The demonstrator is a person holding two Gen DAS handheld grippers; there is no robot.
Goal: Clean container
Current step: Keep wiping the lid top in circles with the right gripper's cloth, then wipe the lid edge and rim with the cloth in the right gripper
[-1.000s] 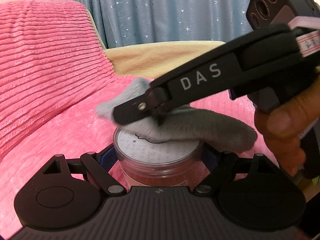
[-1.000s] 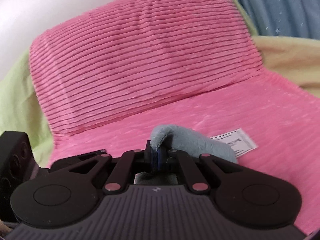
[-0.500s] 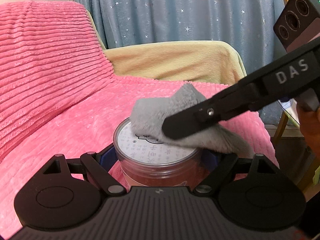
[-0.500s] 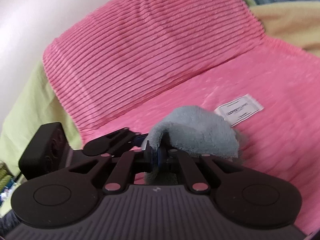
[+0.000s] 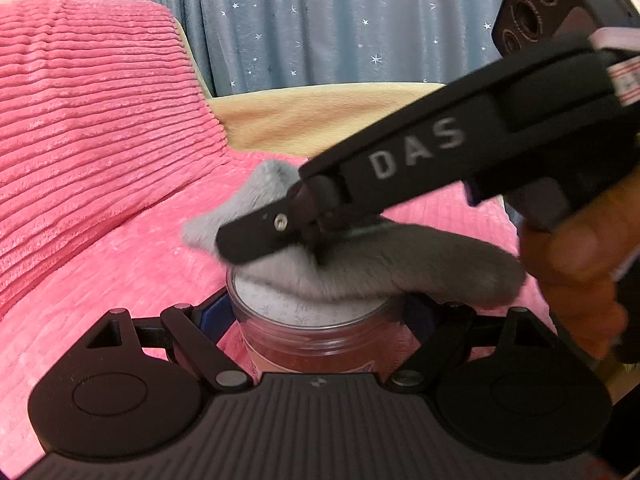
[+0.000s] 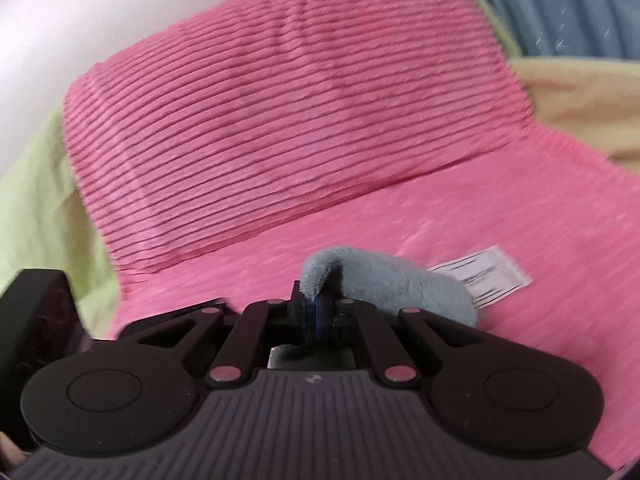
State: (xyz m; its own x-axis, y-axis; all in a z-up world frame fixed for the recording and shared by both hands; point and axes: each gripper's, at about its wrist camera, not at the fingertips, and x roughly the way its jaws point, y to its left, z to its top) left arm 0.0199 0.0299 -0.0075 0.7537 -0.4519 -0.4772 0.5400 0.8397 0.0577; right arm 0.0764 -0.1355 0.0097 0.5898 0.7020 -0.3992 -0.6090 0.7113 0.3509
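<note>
Container (image 5: 312, 320) sits pinched at its sides between the left gripper (image 5: 316, 316) jaws, above the pink blanket (image 5: 120, 272). Right gripper (image 6: 318, 312), jaws clamped on the grey cloth (image 5: 360, 268), presses it onto the lid; wiping looks midway. Half a second ago the cloth sat further right.

Your fluffy grey cloth (image 5: 360, 264); clear round container, white patterned lid (image 5: 304, 308); ribbed pink plush cover (image 6: 280, 120); blue star-dotted curtain (image 5: 320, 20).
</note>
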